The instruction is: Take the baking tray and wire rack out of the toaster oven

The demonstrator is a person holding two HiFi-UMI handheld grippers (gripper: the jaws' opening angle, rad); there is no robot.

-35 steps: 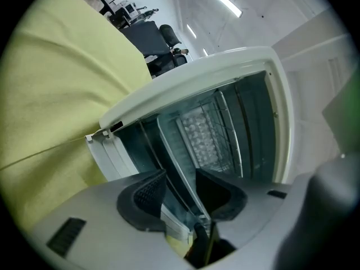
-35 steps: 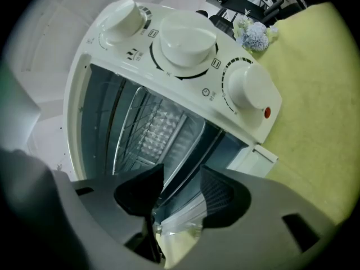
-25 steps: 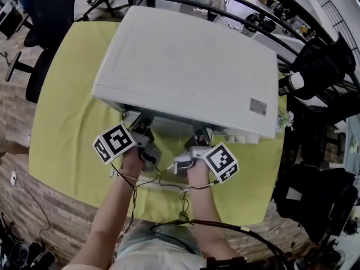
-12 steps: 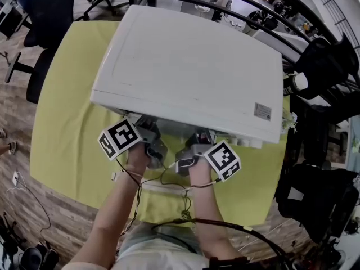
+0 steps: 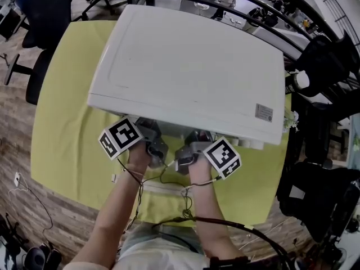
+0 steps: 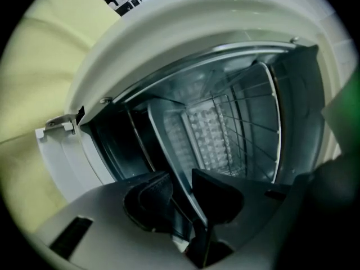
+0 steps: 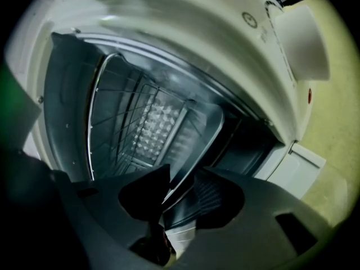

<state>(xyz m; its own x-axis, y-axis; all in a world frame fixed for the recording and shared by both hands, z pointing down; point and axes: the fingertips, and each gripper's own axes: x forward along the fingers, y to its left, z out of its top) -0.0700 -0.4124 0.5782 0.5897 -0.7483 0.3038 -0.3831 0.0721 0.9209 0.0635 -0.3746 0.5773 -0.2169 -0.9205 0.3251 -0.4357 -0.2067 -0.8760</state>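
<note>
Both claws are at the open mouth of the white toaster oven, which stands on the yellow-green desk. From the head view the left claw and right claw reach side by side under the oven's near edge, left and right of its middle.

The baking tray is inside the oven, its near rim running between the left claw's jaws. These jaws have just been closing and now appear clamped on that rim. The right claw mirrors this. Its jaws have also just been closing, and the tray's rim sits pinched between them.

The wire rack is also in the oven, seemingly on the level above the tray, and nothing touches it. It shows in the right gripper view too.

The step in hand looks like securing a two-handed grip on the tray. Next would be a straight, level pull toward the near side, both hands moving together so the tray slides free of its guides without tipping or catching the rack. The rack comes afterward.
</note>
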